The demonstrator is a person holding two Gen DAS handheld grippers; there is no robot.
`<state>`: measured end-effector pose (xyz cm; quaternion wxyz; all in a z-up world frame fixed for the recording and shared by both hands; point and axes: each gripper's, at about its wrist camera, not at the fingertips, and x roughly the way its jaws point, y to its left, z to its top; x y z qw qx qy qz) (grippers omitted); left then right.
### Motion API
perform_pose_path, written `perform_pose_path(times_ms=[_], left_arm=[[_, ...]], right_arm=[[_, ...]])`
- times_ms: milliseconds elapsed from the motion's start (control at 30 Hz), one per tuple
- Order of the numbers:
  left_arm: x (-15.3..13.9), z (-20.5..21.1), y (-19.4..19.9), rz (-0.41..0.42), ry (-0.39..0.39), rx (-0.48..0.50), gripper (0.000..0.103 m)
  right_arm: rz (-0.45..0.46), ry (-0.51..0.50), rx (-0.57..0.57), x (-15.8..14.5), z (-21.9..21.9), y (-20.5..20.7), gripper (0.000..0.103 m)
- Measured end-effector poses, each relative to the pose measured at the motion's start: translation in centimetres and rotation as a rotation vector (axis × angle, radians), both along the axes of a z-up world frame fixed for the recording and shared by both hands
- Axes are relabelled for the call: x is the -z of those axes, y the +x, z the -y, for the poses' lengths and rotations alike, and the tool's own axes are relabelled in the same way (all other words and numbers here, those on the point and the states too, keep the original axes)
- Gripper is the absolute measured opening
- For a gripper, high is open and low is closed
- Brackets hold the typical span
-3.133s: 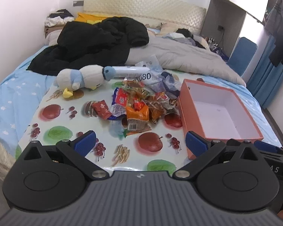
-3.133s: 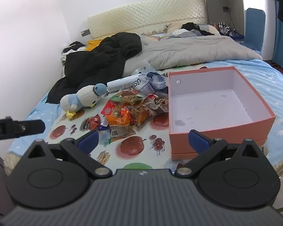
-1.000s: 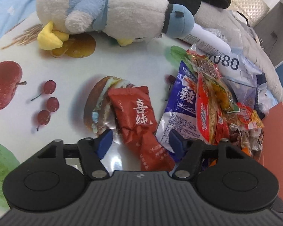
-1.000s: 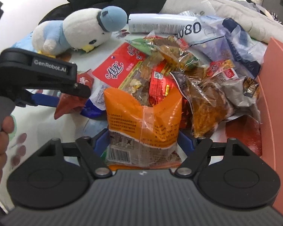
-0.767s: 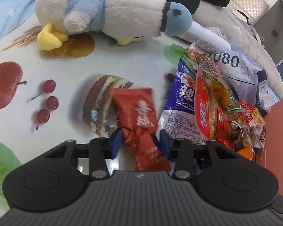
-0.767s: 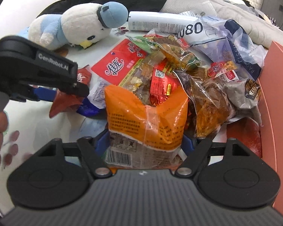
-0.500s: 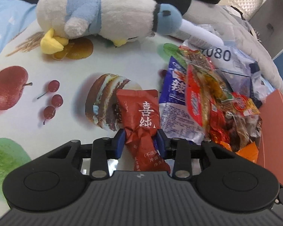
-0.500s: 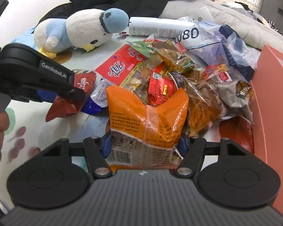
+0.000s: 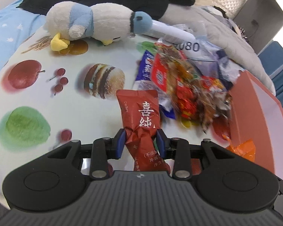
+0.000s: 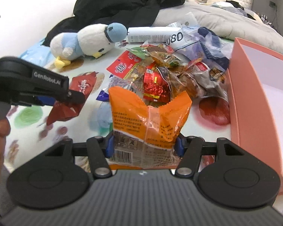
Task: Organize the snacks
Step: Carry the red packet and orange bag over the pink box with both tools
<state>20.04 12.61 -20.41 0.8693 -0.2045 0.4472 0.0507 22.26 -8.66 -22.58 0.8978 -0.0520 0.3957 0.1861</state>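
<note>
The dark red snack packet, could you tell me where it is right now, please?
It is pinched in the left hand-held gripper: the dark red snack packet sits low-centre in the left wrist view, left of the snack pile.

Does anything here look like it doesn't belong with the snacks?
Yes: a plush bird lies on its side on the fruit-print mat beside the snack pile, with a white tube behind it. Neither is food.

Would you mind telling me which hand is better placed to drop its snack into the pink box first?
The right. Its tongs, closing on the orange packet, sit right beside the pink box. The left tongs hold the red packet with the snack pile between them and the box.
</note>
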Motion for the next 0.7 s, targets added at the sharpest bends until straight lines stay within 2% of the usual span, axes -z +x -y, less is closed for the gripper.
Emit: perform_pose_path(times_ms=[333, 700], left_arm=[[-3.1, 3.1, -5.8, 0.059, -0.01, 0.048, 0.04], [-7.8, 7.2, -9.2, 0.146, -0.014, 0.144, 0.04]], right_arm=[[0.059, 0.046, 0.044, -3.3, 3.1, -4.9, 0.061], [0.144, 0.094, 0.073, -6.9, 5.9, -8.4, 0.061]])
